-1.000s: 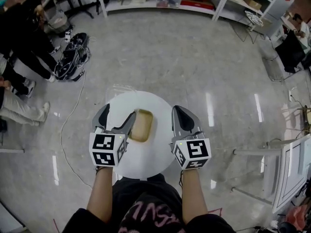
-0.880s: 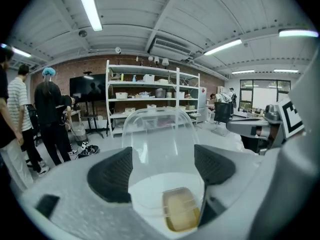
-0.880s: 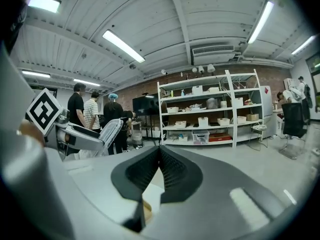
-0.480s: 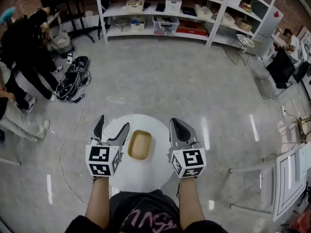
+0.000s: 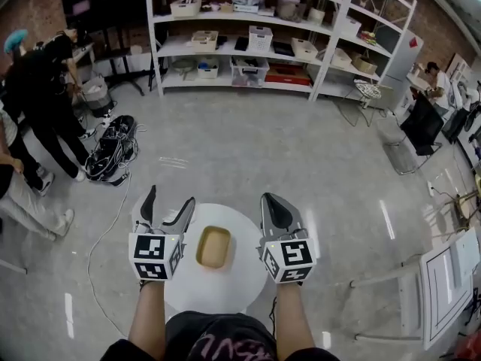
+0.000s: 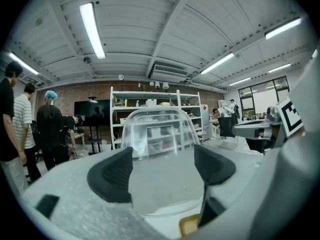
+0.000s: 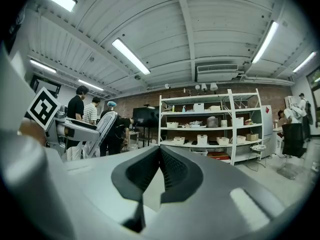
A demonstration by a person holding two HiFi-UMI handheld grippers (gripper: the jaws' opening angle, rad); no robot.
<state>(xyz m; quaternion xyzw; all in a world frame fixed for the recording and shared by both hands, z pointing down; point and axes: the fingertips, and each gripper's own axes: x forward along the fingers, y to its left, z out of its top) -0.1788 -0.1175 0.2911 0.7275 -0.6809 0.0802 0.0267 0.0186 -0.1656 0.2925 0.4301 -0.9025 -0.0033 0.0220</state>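
A glossy grey floor (image 5: 263, 141) is seen across the head view, with streaks of light mirrored in it. At 12 o'clock a white shelving unit (image 5: 248, 21) loaded with boxes is set against a brick wall (image 6: 92, 91), and a black screen (image 5: 101, 2) is stood at 11 o'clock. A heap of cables (image 5: 109, 153) is left on the floor at 9 o'clock. A black chair (image 5: 421, 122) is placed at 2 o'clock and a round white table (image 5: 225, 292) at 6 o'clock. In the gripper views a white ribbed ceiling (image 7: 220, 19) is lit by tube lights (image 6: 92, 29), an air-conditioning unit (image 7: 215, 71) is hung above the shelves, and windows (image 6: 262, 91) are shown at 3 o'clock.
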